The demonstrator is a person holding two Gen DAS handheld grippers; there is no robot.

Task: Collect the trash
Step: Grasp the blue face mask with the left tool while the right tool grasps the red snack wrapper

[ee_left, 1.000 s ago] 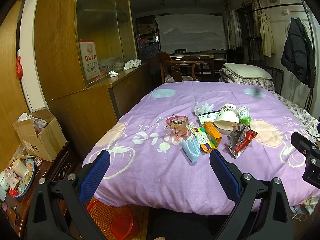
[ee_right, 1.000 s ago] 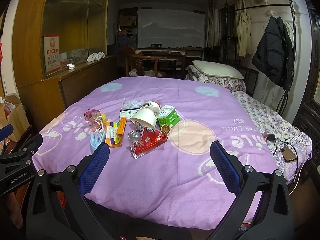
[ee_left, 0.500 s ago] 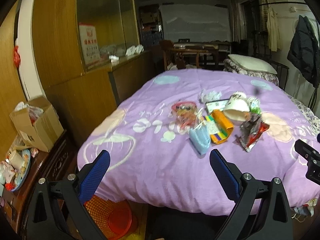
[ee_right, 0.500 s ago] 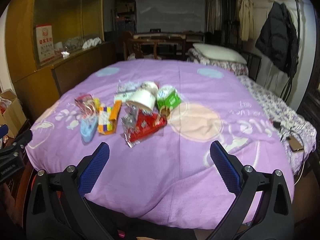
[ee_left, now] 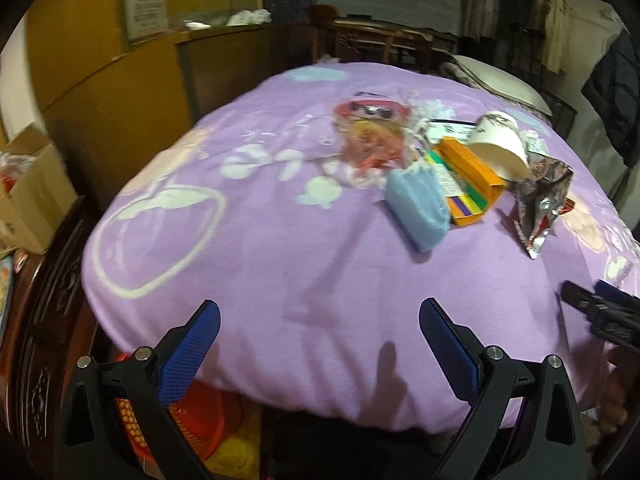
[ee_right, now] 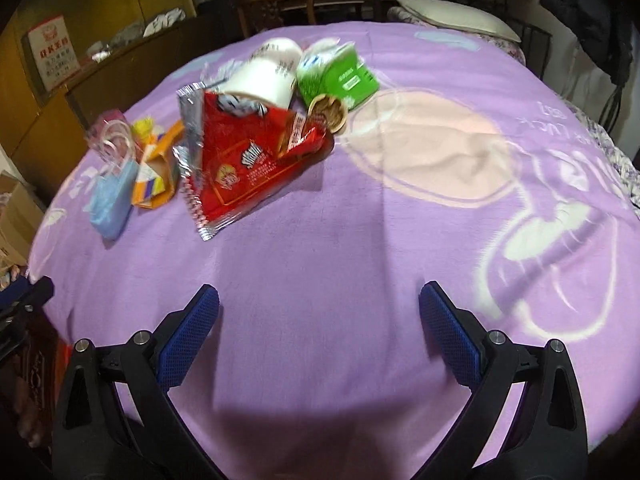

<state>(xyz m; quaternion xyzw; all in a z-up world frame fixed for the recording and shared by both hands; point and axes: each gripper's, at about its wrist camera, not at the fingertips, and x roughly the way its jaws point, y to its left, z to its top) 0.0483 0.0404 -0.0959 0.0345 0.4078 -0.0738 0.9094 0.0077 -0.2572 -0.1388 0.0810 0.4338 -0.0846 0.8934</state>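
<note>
Trash lies in a cluster on the purple blanket [ee_left: 280, 264]: a blue face mask [ee_left: 418, 204], an orange box [ee_left: 466, 174], a white paper cup [ee_left: 498, 146] on its side, a pink wrapper [ee_left: 370, 136] and a foil snack bag [ee_left: 540, 204]. The right wrist view shows the red snack bag [ee_right: 248, 160], the paper cup [ee_right: 266, 78], a green carton [ee_right: 340, 76] and the mask [ee_right: 112, 198]. My left gripper [ee_left: 320, 344] is open over the blanket's near edge, well short of the mask. My right gripper [ee_right: 320, 332] is open above bare blanket, short of the red bag.
A red mesh basket [ee_left: 200, 412] sits on the floor under the bed's near left corner. A cardboard box [ee_left: 28, 192] and dark carved furniture [ee_left: 52, 296] stand at left. A wooden cabinet [ee_left: 132, 88] runs along the left wall. A pillow [ee_right: 456, 20] lies at the far right.
Both grippers have moved forward and lower over the bed, so the trash looks larger and closer. Both stay open and hold nothing.
</note>
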